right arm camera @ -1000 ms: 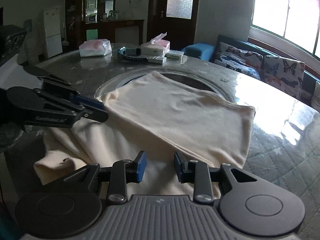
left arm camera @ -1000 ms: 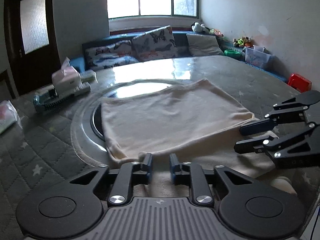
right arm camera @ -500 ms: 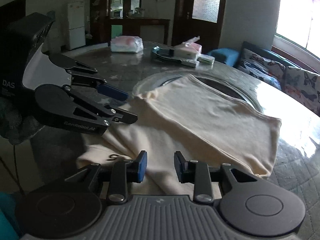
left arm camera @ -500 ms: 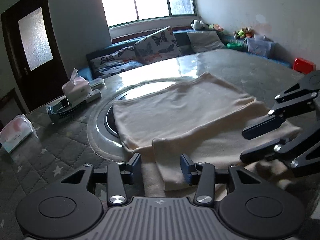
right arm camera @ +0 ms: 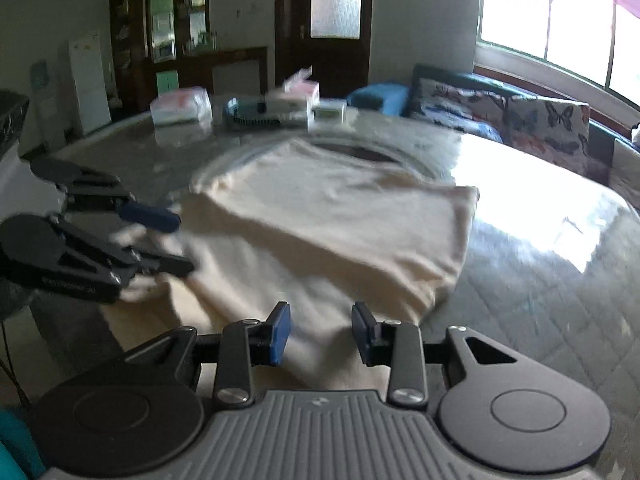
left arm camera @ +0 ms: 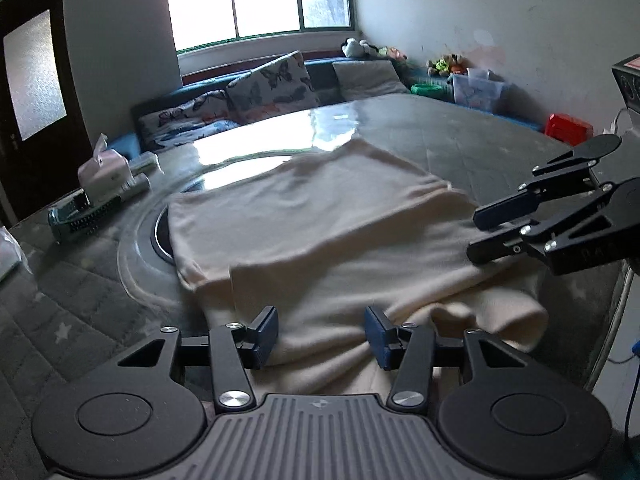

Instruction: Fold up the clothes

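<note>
Cream fabric fills the middle of your round table [left arm camera: 460, 140]: the folded garment [left arm camera: 304, 216] lies partly over the glass turntable [left arm camera: 140, 232], with a loose sleeve end [left arm camera: 500, 316] bunched at the near edge. Your left gripper [left arm camera: 322, 330] hovers over that near hem with its blue pads [left arm camera: 266, 330] spread apart, holding nothing. Your right gripper [right arm camera: 320, 330] is likewise parted and empty above the cloth. A tissue box [left arm camera: 106, 174] sits well apart, at the far left of the table.
</note>
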### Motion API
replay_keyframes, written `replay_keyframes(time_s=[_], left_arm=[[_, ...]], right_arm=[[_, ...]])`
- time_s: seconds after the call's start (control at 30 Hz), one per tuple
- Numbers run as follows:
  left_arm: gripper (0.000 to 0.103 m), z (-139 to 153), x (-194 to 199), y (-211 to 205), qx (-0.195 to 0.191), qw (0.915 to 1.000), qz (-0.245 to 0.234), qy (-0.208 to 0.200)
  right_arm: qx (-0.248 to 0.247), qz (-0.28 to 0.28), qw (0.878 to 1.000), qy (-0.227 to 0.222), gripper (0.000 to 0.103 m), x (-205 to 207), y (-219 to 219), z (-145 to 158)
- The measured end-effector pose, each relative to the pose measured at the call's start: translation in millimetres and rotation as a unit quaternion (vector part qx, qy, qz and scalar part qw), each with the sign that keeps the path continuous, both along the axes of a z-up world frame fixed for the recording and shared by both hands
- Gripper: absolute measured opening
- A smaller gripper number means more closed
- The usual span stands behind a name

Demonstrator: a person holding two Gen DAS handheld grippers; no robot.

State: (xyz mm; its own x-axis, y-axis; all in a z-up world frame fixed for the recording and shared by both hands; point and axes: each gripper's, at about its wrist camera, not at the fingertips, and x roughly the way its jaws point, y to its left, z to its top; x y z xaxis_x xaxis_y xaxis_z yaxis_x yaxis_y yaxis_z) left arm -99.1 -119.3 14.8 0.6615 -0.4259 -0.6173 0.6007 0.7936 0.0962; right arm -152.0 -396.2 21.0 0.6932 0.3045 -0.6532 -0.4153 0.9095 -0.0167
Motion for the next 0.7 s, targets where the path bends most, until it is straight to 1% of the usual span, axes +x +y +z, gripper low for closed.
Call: replay_keyframes(time_s=[0.1, 0.2, 0.3, 0.4, 0.6, 0.7], left_arm=[[0.056, 3.8, -0.9, 3.9, -0.002, 1.0000, 0.000, 0.002], [0.057, 9.1, -1.0, 8.2, -0.006, 1.0000, 0.003, -0.001], [0.057, 12.7, 4.9, 9.7, -0.015, 0.9998, 0.013, 0.000], [0.057, 15.3, 14.6, 9.9, -0.031, 0.9993, 0.023, 0.004], [0.057, 9.5, 35.6, 12.6, -0.061, 0.9969, 0.034, 0.036], [0.057, 6.5, 46.1, 14.0, -0.077, 0.9949, 0.039, 0.053]], right_arm=[[-0.009, 0.010, 1.000, -0.007, 0.038, -3.4, 2.3, 1.4], [-0.009, 0.014, 1.000, -0.021, 0.039, 0.2, 2.9, 9.8], [-0.005, 0.007, 0.999, -0.031, 0.039, 10.1, 1.7, 13.7], [0.002, -0.005, 1.000, -0.030, 0.039, 22.0, -0.4, 11.1], [0.006, -0.019, 1.000, -0.008, 0.039, 34.6, -1.9, -6.0], [0.007, -0.018, 1.000, -0.012, 0.039, 32.9, -2.0, -1.9]])
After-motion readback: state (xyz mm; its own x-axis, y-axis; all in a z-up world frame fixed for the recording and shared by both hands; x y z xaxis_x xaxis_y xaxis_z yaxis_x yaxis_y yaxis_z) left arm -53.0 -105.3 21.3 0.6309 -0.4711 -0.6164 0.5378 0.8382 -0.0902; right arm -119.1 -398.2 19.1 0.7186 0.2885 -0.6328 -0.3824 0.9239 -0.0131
